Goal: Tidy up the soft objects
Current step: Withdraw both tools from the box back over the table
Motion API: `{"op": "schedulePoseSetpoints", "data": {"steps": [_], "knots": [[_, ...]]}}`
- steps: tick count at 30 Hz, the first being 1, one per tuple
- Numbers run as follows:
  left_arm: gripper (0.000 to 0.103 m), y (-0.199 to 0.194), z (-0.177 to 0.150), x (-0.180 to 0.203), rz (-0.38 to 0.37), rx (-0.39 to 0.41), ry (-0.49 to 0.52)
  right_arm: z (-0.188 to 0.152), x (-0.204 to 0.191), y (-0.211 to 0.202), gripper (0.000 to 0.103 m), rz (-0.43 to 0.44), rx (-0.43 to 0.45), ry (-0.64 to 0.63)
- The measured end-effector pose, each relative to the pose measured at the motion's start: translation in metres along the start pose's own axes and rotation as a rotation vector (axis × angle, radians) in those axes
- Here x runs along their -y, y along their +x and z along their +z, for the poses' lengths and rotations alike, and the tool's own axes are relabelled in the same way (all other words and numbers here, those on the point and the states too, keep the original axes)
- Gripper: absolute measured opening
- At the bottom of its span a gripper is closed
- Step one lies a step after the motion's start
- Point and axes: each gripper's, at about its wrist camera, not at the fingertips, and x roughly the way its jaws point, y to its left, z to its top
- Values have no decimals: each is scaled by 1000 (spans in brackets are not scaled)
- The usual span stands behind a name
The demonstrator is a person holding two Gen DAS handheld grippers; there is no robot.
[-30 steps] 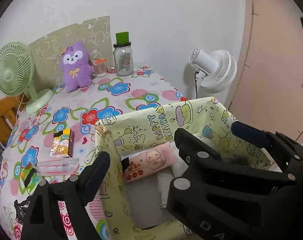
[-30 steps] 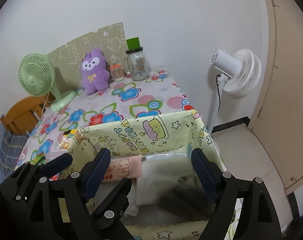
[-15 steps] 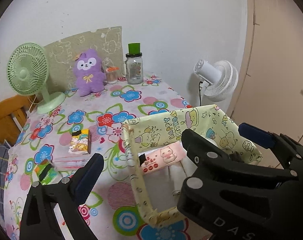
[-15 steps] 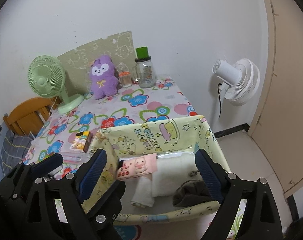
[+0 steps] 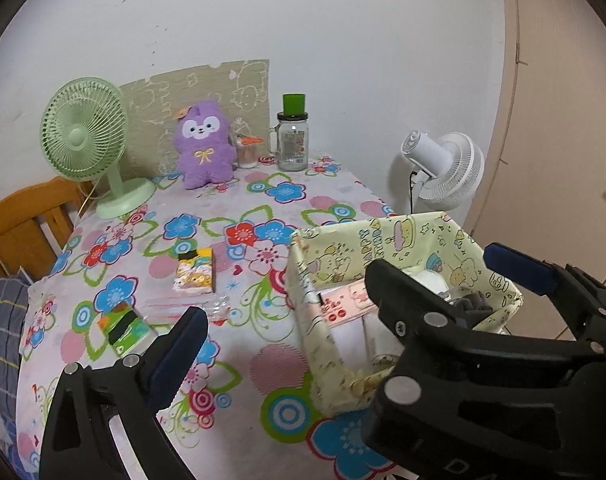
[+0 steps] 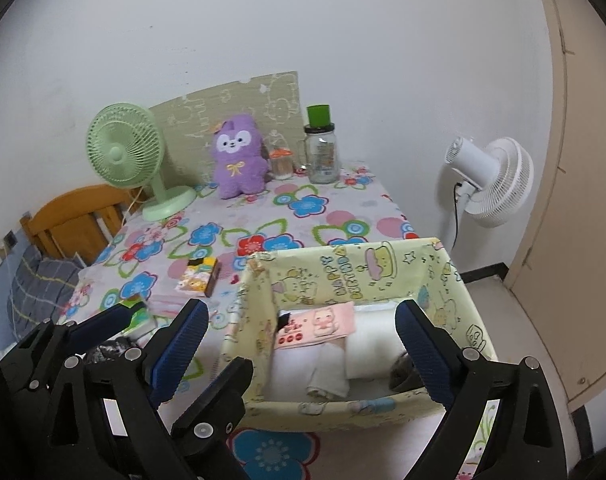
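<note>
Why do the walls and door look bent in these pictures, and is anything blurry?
Left wrist view: the fisheye lens bows the door and darkens the corners; the purple plush looks sharp. Right wrist view: same bending at the door edge, light soft and even, no glare, the cloth box crisp.

Yellow cartoon-print fabric box [image 6: 383,276] at table's near right corner — holds pink pack [image 6: 317,326], white folded cloths [image 6: 365,350], dark cloth [image 5: 473,306].
</note>
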Motion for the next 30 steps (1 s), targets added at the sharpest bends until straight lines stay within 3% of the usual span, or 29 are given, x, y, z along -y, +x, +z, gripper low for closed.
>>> {"op": "schedulePoseSetpoints", "data": {"steps": [11,20,30], "knots": [[101,-21,-13,-23,22,34,-19,-8,-30,-14,96,17,35,-39],[103,-26,-26,-48,39,12,-31,-16,-59,-12,96,43,33,-69],[103,-30,-41,-76,132,30,-33,-25,-89,3,96,89,7,-103]]}}
